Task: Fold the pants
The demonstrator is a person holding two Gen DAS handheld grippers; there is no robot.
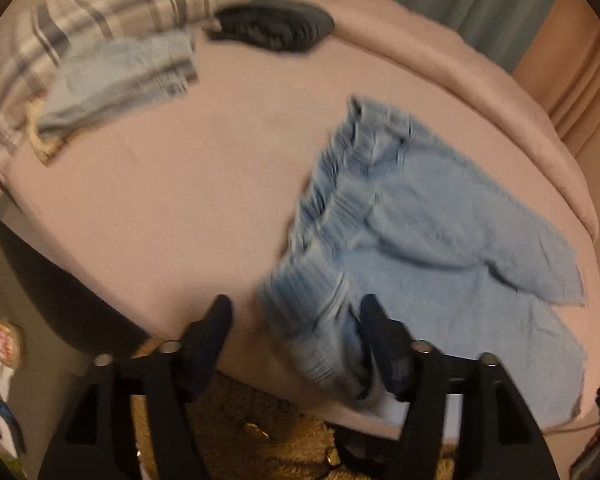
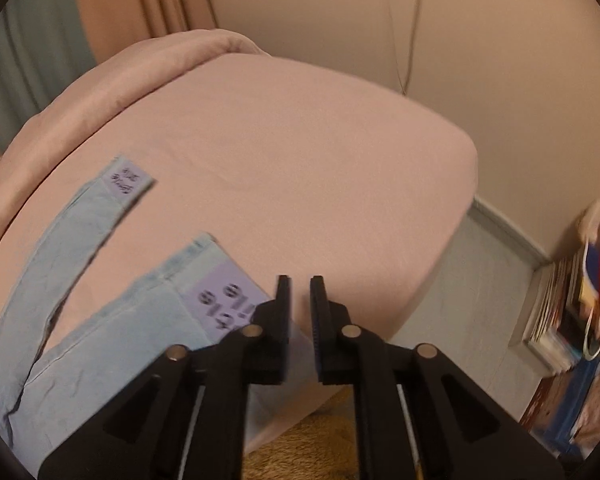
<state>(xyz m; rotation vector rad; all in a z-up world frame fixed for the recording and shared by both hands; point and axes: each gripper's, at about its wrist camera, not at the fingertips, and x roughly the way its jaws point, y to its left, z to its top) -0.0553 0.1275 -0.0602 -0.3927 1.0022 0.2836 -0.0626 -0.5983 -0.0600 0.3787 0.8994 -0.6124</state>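
Observation:
Light blue denim pants (image 1: 404, 232) lie on the pink bed (image 1: 188, 184), their elastic waistband bunched toward my left gripper (image 1: 296, 312). That gripper is open, and the near waistband corner sits between its fingers and against the right finger (image 1: 380, 328). In the right wrist view the two pant legs (image 2: 100, 320) stretch over the bed (image 2: 300, 152), each with a lilac label at the cuff. My right gripper (image 2: 300, 292) hovers at the near cuff's label (image 2: 228, 300), its fingers a narrow gap apart with nothing between them.
A plaid cloth (image 1: 100, 12), a folded blue garment (image 1: 120, 76) and a dark garment (image 1: 272, 28) lie at the bed's far side. A rolled pink duvet (image 2: 100, 80) borders the bed. A tan rug (image 1: 252, 432) lies below. Books and bags (image 2: 572, 312) stand by the wall.

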